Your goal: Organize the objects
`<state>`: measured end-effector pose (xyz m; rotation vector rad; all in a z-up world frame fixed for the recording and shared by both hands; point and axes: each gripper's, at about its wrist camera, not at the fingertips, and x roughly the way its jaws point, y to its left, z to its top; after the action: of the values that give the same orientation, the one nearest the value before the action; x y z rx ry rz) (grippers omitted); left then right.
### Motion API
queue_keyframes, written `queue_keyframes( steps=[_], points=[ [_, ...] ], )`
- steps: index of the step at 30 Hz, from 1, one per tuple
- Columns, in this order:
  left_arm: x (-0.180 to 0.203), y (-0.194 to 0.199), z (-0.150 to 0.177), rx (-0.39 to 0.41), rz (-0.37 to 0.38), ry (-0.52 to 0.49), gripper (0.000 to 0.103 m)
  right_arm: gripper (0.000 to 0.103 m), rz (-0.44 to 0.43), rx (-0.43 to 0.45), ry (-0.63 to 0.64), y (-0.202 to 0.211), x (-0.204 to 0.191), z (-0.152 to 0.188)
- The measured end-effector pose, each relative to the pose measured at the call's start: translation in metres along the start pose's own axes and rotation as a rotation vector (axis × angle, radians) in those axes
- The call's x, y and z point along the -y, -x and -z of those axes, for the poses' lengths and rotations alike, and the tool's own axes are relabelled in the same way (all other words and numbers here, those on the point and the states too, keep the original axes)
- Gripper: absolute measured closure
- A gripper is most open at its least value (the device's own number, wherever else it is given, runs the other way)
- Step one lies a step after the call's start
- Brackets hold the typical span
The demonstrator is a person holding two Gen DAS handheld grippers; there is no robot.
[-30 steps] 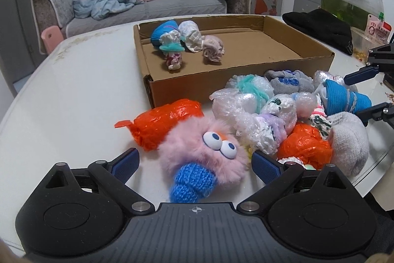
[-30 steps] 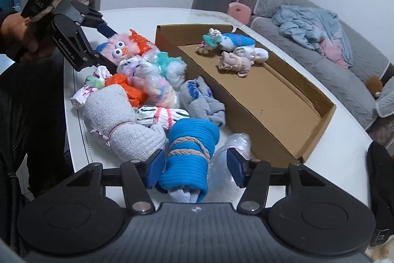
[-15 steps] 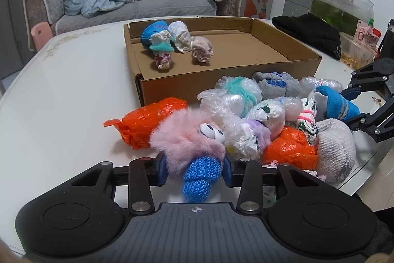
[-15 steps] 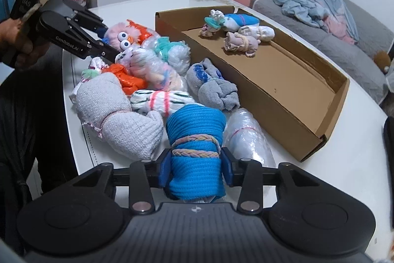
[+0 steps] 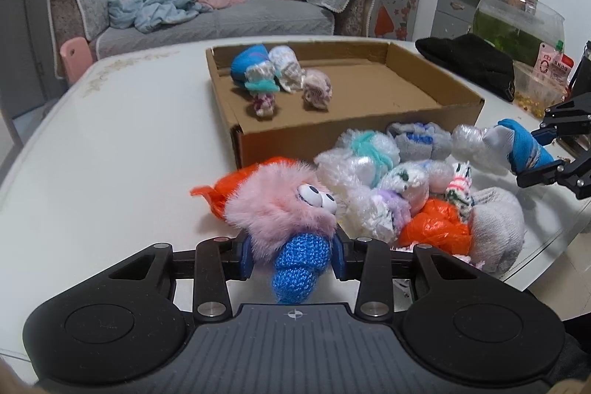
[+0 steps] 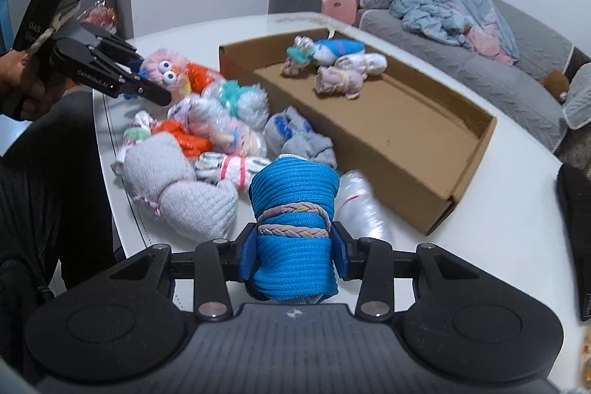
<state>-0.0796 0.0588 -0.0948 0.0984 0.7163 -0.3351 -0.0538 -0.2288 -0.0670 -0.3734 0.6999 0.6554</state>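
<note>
Between its pads, the left gripper clamps the pink fuzzy toy; the right gripper clamps the blue sock roll.

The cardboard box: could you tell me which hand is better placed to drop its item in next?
Probably the left: its tongs grip the pink fluffy toy directly facing the box; the right's blue roll sits further along.
</note>
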Motion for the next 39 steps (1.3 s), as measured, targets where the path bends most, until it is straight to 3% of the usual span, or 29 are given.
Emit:
queue_keyframes(
  steps=[8,22,32,39],
  points=[
    [-0.006,0.02,-0.035,0.058,-0.02,-0.03,0.058,0.065,0.013,0.068,-0.007,0.014,0.013,-0.02],
    [-0.013,0.011,-0.121,0.141,-0.029,-0.059,0.057,0.065,-0.012,0.212,-0.028,0.005,0.037,-0.1],
    [-0.013,-0.052,-0.141,0.076,-0.008,-0.045,0.057,0.065,-0.054,0.136,-0.051,-0.069,0.045,-0.142],
    [-0.014,-0.089,-0.131,0.017,-0.003,-0.024,0.057,0.065,-0.074,0.06,-0.061,-0.107,0.038,-0.142]
  ],
)
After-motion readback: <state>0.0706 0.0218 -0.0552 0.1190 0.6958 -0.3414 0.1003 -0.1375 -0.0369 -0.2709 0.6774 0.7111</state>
